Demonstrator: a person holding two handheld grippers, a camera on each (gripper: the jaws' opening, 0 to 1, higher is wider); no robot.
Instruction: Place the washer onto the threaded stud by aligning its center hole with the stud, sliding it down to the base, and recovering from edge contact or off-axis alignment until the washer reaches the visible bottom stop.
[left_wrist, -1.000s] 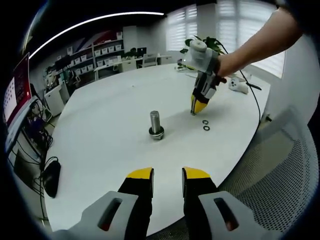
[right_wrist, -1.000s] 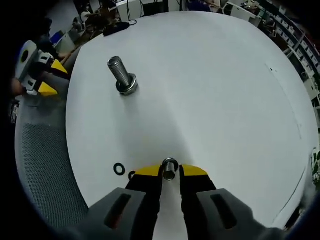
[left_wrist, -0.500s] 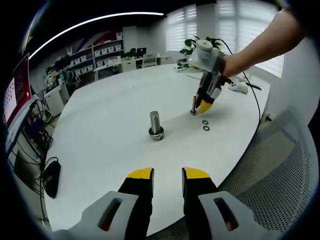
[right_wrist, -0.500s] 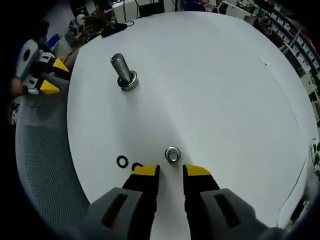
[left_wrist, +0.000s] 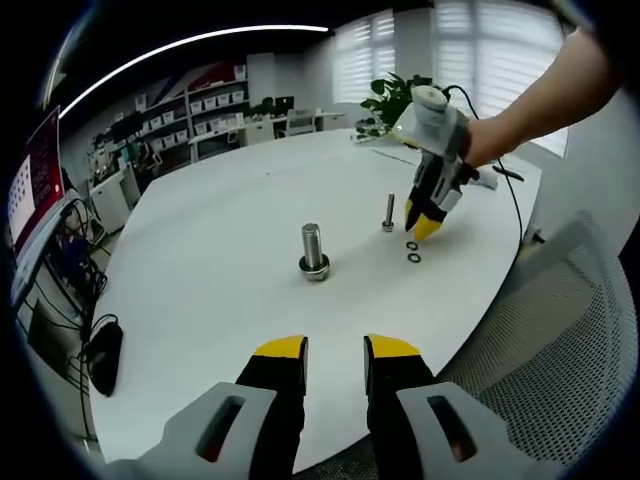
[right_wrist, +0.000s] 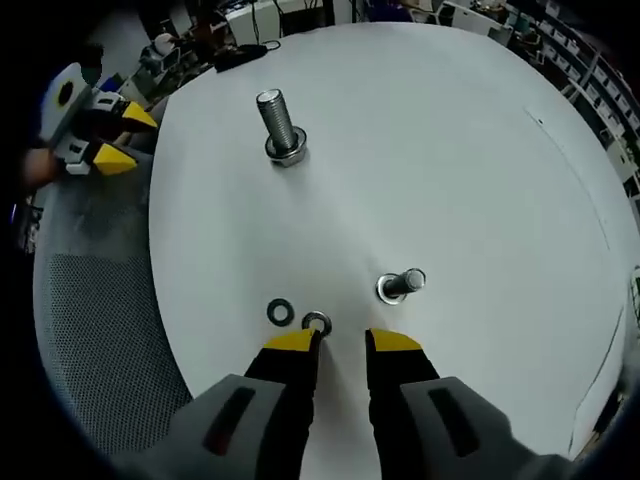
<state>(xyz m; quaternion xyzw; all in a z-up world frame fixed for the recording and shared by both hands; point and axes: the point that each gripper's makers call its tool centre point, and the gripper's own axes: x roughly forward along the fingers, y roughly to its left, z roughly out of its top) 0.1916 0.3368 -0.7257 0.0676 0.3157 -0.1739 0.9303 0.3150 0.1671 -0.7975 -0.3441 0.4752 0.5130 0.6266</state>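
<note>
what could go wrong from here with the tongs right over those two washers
The two washers lie close together on the white table, just ahead of the open right tongs. Closing there might nudge or catch both.

The small stud stands close by to the side. A sideways sweep could knock it over.

Flat washers on a smooth tabletop may slip out when pinched.

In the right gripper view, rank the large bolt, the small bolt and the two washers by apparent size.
1. large bolt
2. small bolt
3. The left washer and right washer look alike; unranked.

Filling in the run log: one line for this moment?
right gripper: open, above washers | small bolt: standing free | left gripper: open, idle
</note>
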